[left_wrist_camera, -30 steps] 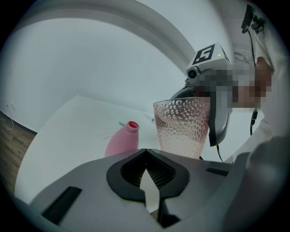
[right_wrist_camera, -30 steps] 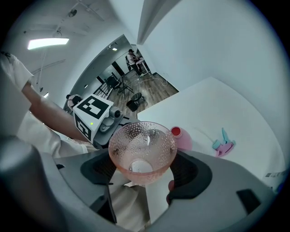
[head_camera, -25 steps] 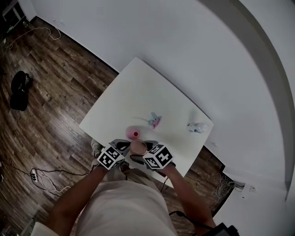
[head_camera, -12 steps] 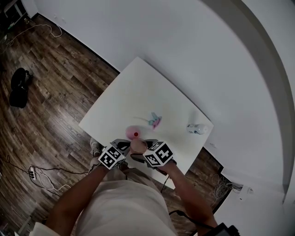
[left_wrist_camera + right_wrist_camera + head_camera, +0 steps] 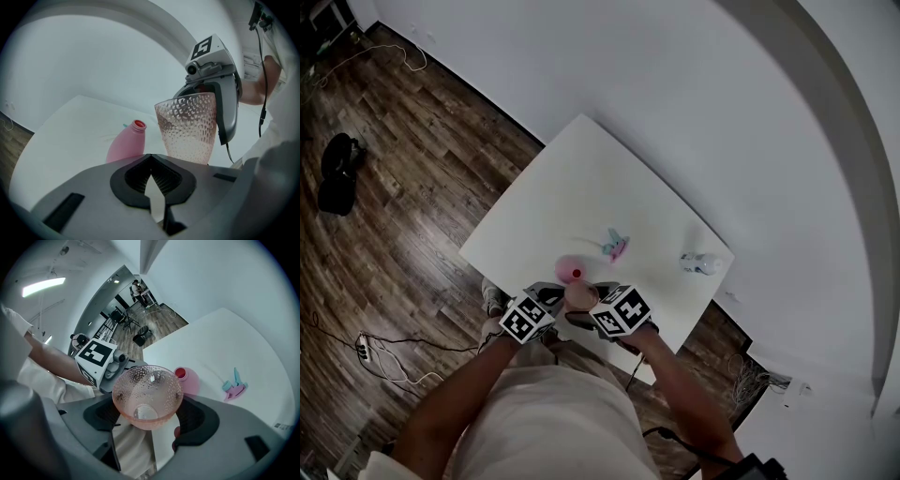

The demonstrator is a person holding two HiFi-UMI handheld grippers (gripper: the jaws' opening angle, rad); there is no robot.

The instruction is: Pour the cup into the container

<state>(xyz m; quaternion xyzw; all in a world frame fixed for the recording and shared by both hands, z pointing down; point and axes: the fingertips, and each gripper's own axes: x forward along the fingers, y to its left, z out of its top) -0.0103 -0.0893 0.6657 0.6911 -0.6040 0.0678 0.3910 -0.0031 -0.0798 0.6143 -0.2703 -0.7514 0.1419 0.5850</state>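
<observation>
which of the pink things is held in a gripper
The dimpled pink cup, clamped in the right gripper. The open pink bottle and the pink-and-blue spray nozzle both rest on the white table, ungripped.

White table (image 5: 581, 187) on dark wood-plank floor (image 5: 403, 187), plain white wall (image 5: 675, 75) behind, loose cables (image 5: 380, 354) on the floor.

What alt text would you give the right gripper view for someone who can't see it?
The right gripper clamps a clear pink dimpled cup between its jaws, seen from above into its open mouth. Beyond it on the white table are an uncapped pink bottle and, further right, a pink-and-teal spray head.
</observation>
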